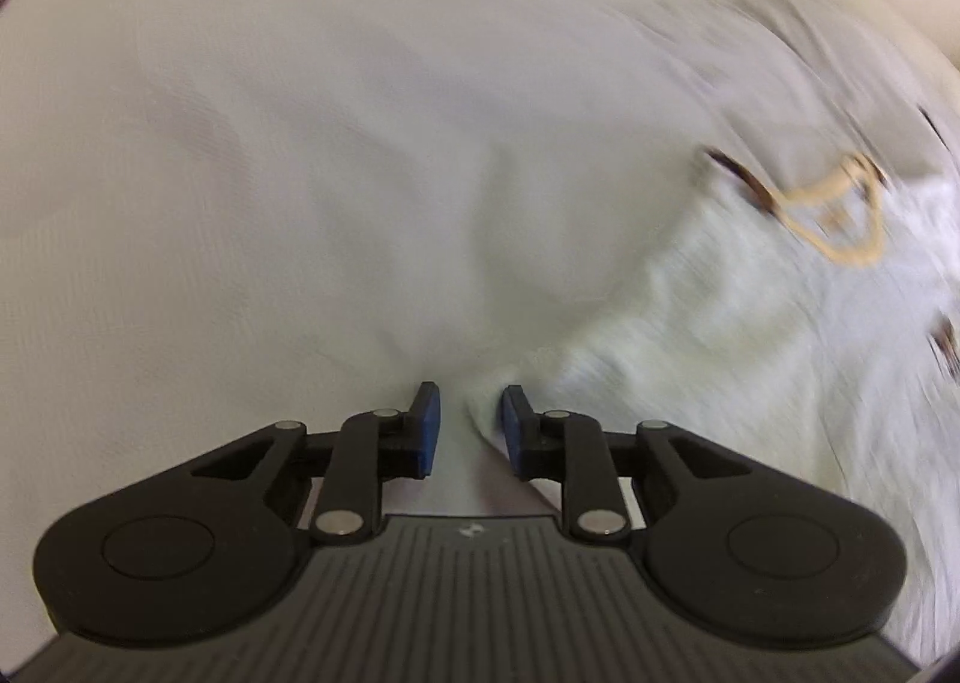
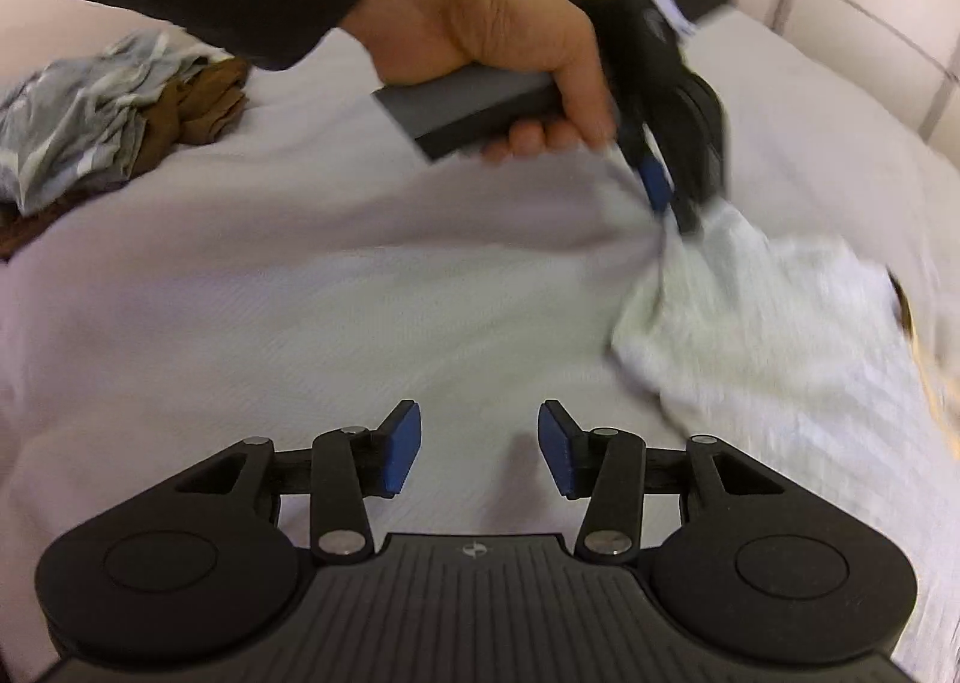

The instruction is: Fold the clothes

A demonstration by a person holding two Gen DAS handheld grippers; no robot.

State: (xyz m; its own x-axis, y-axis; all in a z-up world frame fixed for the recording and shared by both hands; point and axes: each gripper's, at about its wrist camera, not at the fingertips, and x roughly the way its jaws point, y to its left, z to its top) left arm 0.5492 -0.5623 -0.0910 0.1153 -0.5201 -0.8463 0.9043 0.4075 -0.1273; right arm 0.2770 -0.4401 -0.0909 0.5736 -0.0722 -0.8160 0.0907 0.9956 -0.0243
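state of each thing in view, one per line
left gripper: shut on white garment
right gripper: open, holding nothing
white garment: crumpled, one edge pinched and lifted
pile of clothes: unfolded, heaped on the bed
bed sheet: spread, lightly wrinkled

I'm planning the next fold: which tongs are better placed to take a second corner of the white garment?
Probably the right tongs: open and empty above the bed sheet, beside the white garment. The left tongs already pinch its edge.
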